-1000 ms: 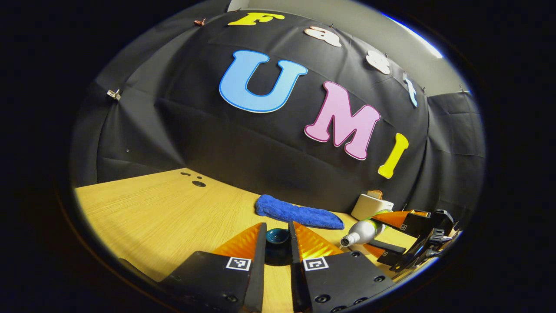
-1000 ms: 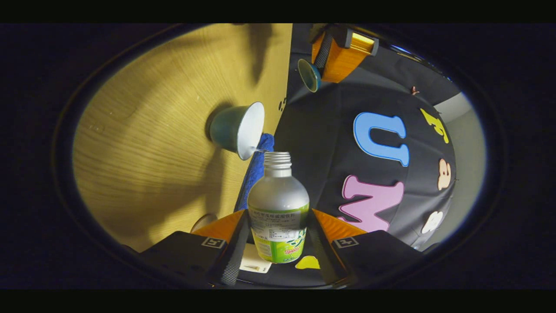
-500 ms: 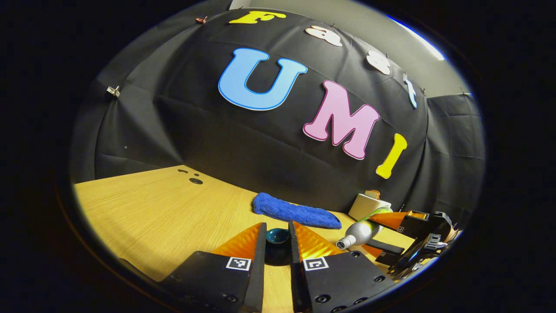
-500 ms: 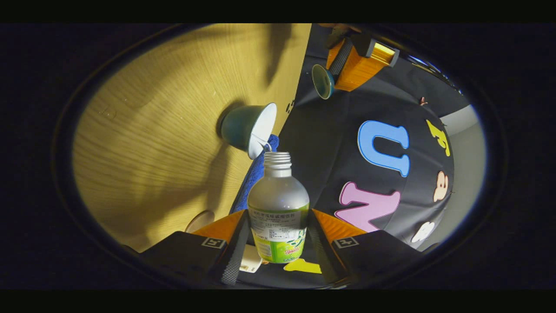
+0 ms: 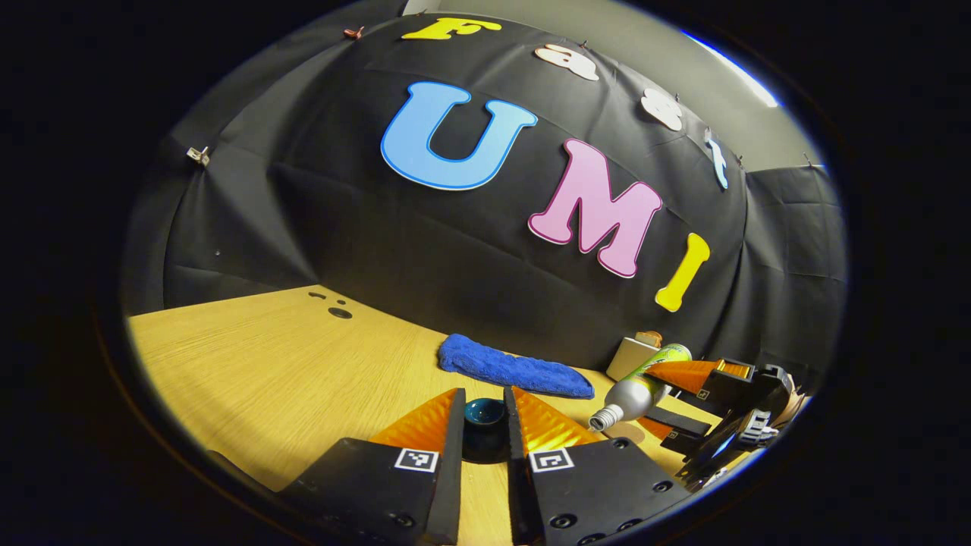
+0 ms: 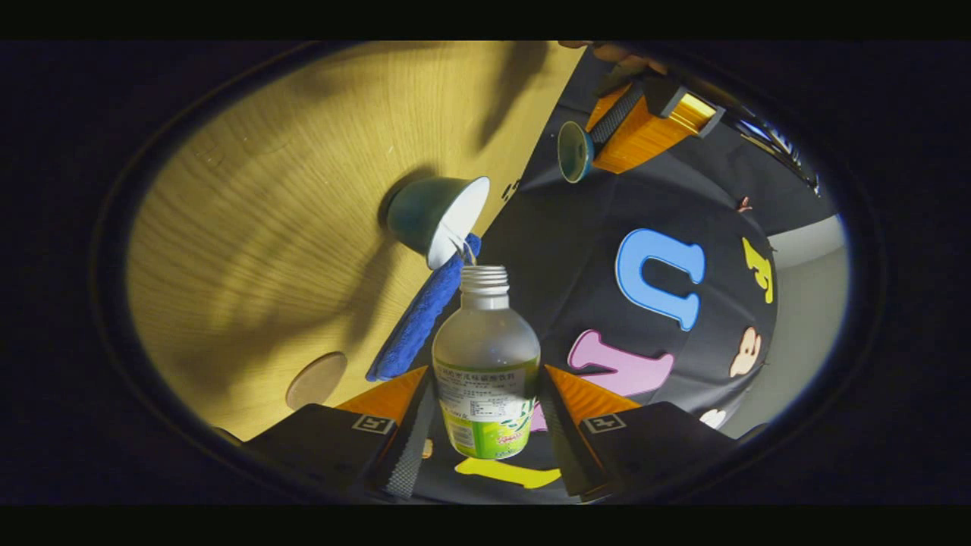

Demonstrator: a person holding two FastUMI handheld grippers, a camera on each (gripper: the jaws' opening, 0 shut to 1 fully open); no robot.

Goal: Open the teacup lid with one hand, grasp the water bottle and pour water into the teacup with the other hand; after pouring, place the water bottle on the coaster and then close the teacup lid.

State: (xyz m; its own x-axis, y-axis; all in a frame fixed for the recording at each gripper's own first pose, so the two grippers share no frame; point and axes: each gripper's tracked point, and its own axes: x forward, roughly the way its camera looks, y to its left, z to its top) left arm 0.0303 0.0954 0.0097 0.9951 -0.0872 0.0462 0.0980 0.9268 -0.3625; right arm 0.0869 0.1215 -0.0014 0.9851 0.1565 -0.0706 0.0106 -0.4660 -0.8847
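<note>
My right gripper (image 6: 485, 394) is shut on a clear water bottle (image 6: 485, 356) with a green label, uncapped and tipped over. A thin stream runs from its mouth into the teal teacup (image 6: 436, 216), white inside, which stands on the wooden table (image 6: 250, 227). My left gripper (image 5: 484, 413) is shut on the small teal teacup lid (image 5: 485, 413) and holds it above the table. The right gripper view has the left gripper (image 6: 595, 140) with the lid (image 6: 574, 152) off to one side of the cup. In the left gripper view the tilted bottle (image 5: 633, 390) sits in the right gripper (image 5: 660, 398).
A round brown coaster (image 6: 317, 379) lies on the table near the right gripper's fingers. A folded blue cloth (image 5: 516, 368) lies along the wall, with a white box (image 5: 630, 356) beside it. Several small dark holes (image 5: 334, 307) mark the table's far left.
The bottle has tipped further, mouth lower, and the right gripper view has rolled with it. Water keeps running into the cup. The left gripper with the lid has barely moved.
</note>
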